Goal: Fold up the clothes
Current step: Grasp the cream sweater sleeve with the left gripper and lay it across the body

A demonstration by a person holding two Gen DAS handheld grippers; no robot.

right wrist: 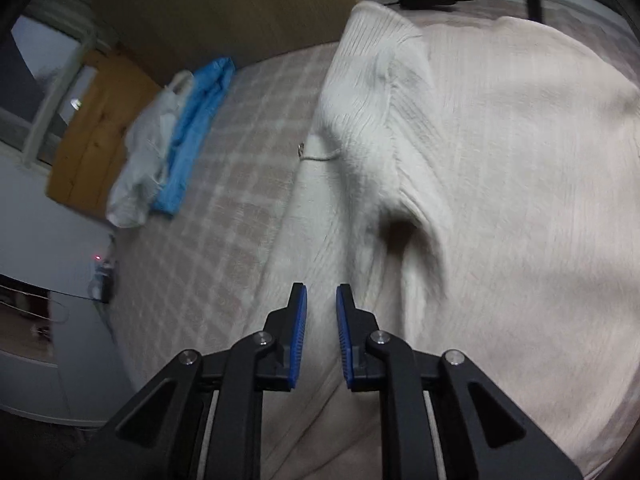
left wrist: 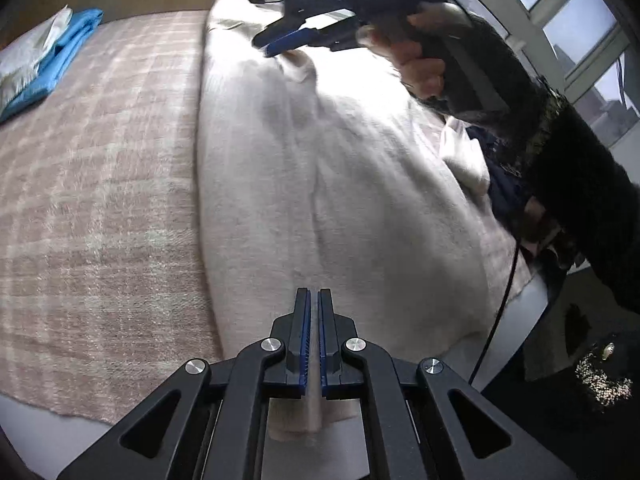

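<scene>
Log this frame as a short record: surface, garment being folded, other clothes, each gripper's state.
surface: bed with pink checked blanket
garment: cream sweater, spread on the blanket
other clothes: blue garment and white garment, piled at the far edge
left gripper: shut on a fold of the sweater
right gripper: slightly open above the sweater, nothing held

Left gripper [left wrist: 314, 300] jaws pinched together; right gripper [right wrist: 321, 300] jaws slightly parted.
</scene>
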